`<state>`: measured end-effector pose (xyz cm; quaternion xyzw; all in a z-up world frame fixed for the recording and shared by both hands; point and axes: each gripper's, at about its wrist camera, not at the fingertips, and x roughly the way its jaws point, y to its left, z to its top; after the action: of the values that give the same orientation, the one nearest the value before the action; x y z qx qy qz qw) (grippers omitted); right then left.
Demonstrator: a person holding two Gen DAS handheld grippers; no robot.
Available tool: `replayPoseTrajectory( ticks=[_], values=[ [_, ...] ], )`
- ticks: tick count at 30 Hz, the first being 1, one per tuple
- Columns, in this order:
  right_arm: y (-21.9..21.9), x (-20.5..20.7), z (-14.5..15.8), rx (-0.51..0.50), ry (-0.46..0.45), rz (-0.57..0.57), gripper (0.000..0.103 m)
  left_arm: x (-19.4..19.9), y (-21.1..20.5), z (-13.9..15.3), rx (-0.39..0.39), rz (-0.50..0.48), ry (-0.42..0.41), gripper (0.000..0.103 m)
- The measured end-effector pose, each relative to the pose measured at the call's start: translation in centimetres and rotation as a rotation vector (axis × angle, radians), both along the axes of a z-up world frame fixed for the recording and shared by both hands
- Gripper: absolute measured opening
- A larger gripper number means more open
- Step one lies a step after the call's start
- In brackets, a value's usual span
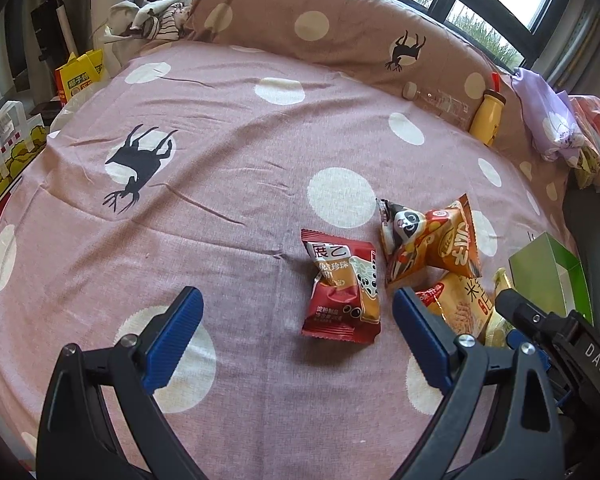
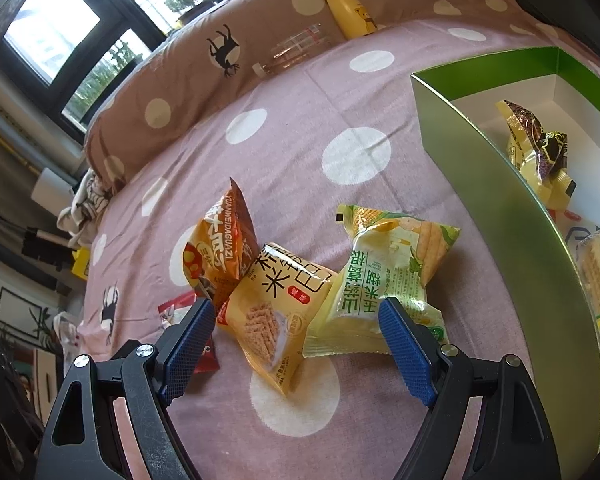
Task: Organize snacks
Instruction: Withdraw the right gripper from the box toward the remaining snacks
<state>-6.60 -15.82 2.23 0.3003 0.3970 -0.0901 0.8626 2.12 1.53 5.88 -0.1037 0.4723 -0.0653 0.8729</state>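
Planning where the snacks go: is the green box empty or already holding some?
Already holding some: the green box has several packets inside its white interior.

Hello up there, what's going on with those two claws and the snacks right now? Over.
Left gripper open, jaws around nothing, red packet just ahead. Right gripper open over yellow cracker packet. Green box partly filled. Nothing in the way.

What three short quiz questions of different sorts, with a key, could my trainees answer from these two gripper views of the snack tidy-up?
1. True or false: the left gripper holds the red packet.
2. Which wall colour has the box: A green, B blue, C red?
3. Fill in: the yellow bottle leans on the ___.

Key: 1 false, its jaws are open; 2 A; 3 pillow.
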Motion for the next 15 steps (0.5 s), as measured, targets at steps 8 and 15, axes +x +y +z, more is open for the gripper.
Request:
replayPoseTrajectory(
  ticks=[8, 15],
  values=[
    [-0.16, -0.01, 0.0, 0.005, 0.0, 0.0, 0.084, 0.05, -0.29, -0.01, 0.007, -0.008, 0.004, 0.096],
    [-0.64, -0.41, 0.39, -0.025, -0.01, 0.001, 0.09, -0.2, -0.78, 0.19, 0.014, -0.025, -0.007, 0.096]
  ],
)
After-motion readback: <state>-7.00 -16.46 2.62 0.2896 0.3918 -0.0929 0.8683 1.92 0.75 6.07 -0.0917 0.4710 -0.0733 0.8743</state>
